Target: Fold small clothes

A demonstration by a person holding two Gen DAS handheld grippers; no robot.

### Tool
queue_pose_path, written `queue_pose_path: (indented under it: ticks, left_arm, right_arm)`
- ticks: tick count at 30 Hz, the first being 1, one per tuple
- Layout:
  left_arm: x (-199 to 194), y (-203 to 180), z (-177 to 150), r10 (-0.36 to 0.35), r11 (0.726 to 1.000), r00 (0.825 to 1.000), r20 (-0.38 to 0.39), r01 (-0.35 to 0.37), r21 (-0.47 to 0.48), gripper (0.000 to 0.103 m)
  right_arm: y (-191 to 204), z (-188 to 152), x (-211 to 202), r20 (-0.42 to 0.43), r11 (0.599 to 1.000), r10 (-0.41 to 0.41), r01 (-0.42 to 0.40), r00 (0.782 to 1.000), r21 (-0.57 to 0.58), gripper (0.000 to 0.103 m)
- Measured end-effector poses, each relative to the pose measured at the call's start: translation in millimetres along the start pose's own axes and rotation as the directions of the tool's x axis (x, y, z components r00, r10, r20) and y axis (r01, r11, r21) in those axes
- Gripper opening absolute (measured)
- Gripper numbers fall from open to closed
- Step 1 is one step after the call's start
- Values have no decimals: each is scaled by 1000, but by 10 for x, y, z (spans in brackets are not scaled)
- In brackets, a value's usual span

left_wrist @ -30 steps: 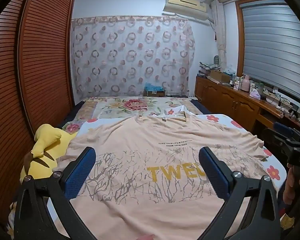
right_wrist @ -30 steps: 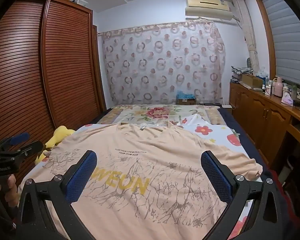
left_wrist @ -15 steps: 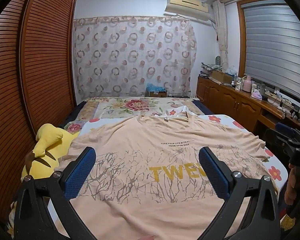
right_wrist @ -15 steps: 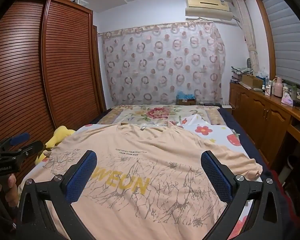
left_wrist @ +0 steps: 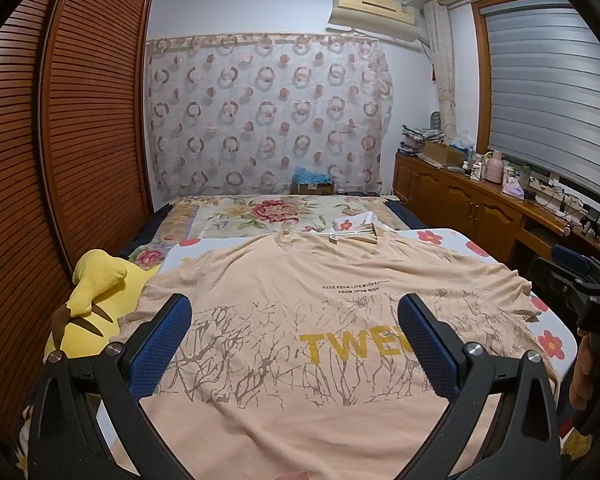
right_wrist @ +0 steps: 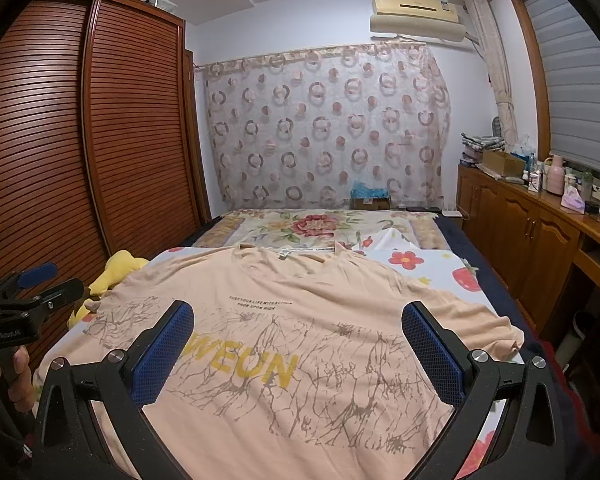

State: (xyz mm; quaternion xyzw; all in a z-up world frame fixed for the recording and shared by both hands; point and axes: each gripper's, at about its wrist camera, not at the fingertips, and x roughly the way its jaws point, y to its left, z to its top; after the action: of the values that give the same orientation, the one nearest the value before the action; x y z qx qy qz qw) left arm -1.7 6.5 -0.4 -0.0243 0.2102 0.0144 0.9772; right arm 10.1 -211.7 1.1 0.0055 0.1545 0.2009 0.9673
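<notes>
Left wrist view: peach cotton T-shirt [left_wrist: 284, 280] is lying flat, unfolded, on the floral-sheeted bed [left_wrist: 432, 237]; both left gripper [left_wrist: 294, 340] and right gripper [right_wrist: 298, 344] are being held spread, gripping nothing; every fold is judged outstanding

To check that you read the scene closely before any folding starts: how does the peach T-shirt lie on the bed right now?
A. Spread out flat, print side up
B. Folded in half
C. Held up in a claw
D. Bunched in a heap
A: the peach T-shirt lies spread flat on the bed, print up, and both the left claw and the right claw are open and empty.
</notes>
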Motion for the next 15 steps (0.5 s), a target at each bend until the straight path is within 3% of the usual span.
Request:
queue_pose_path:
  ticks: [15]
  left_arm:
    - [-5,7,0,0,1000,1000,1,0,3,103]
  right_arm:
    - [18,12,-23,9,1000,-1,1,1000,2,103]
